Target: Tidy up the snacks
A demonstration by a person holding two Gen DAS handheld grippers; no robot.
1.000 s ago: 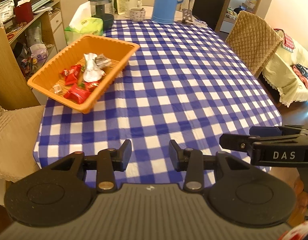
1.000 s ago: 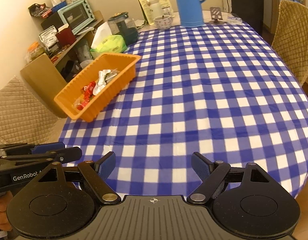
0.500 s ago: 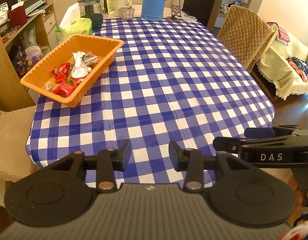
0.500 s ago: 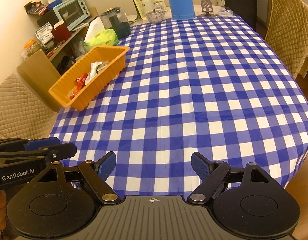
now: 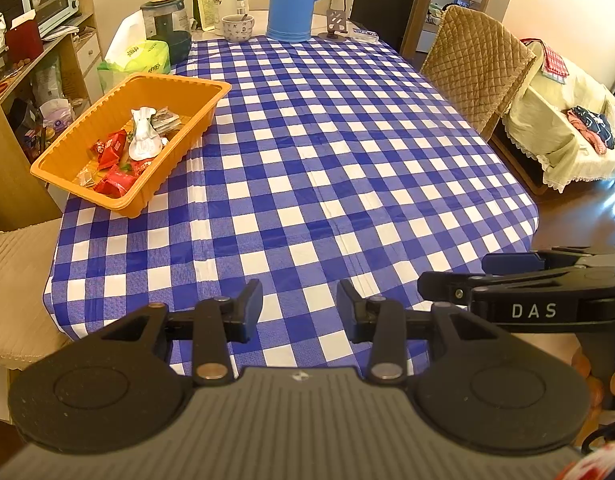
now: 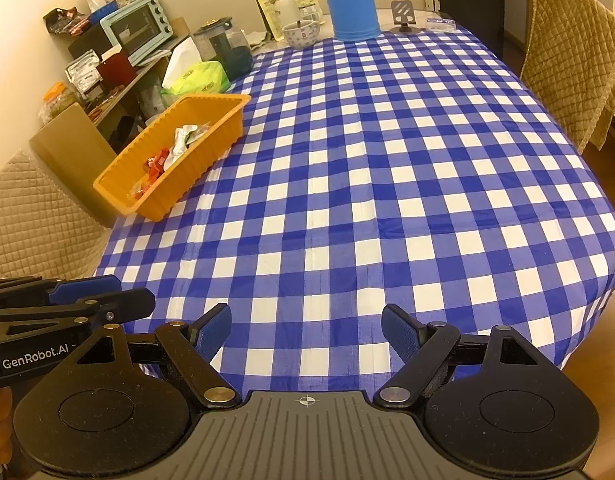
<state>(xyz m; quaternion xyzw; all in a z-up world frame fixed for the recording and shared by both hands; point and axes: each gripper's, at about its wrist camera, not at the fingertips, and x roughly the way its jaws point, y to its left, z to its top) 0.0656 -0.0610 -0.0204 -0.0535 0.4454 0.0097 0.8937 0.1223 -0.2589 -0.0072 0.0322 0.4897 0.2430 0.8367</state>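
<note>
Nearest the cameras, two grippers are held above the near edge of the table (image 5: 347,184), side by side. The left gripper (image 5: 299,306) is seen with its two fingers parted by a moderate gap and nothing between them. The right gripper (image 6: 306,330) is spread wider, likewise with nothing held.

Farther off, toward the left edge of the blue-and-white checked cloth, one orange tray (image 5: 205,118) is placed. Its long axis is seen to run from the near left to the far right, at an angle to the table's edges, with one short end pointed toward the far end of the table. Inside it lie the snacks (image 5: 119,152): several red wrappers are gathered at the near end, and one white wrapper (image 5: 143,140) with a few darker packets lies toward the middle. An exact count cannot be made.

At the far end, one blue jug (image 5: 293,0) and one cup (image 5: 237,28) are stood. Two quilted chairs are seen, one on each side.
</note>
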